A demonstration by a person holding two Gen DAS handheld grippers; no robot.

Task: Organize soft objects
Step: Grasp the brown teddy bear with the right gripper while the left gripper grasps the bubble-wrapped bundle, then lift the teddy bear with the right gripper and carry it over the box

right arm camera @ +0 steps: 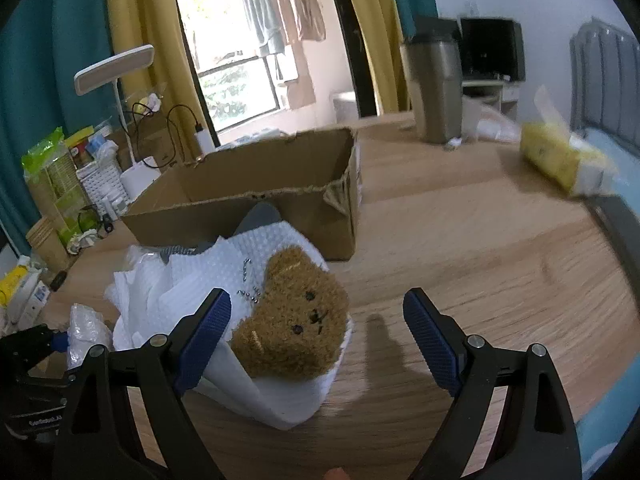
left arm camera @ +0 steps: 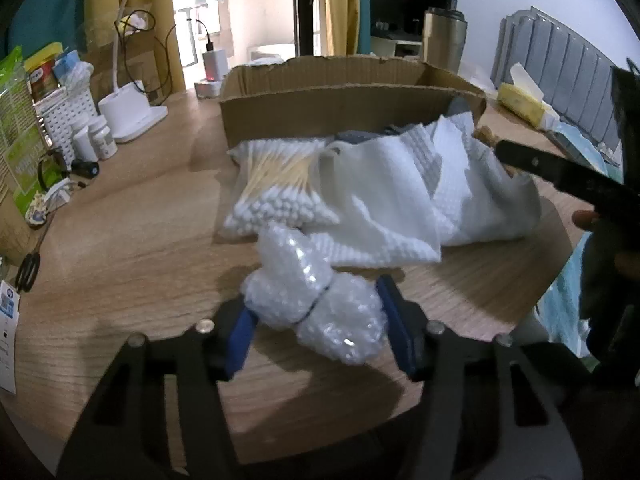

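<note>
Left gripper (left arm camera: 316,320) fingers clamp bubble wrap bundle (left arm camera: 320,312); right gripper (right arm camera: 318,340) fingers wide beside teddy bear (right arm camera: 292,320). Next: carry bundle into cardboard box (left arm camera: 340,96).

This is a lived-in home bedroom: a grey padded headboard (left arm camera: 560,68) stands by the wooden surface (right arm camera: 460,240), yellow and teal curtains (right arm camera: 132,20) frame a window with laundry (right arm camera: 280,12) hanging outside, and a desk lamp (right arm camera: 114,68), pill bottles (left arm camera: 96,138) and snack packets (left arm camera: 18,128) crowd one edge.
</note>
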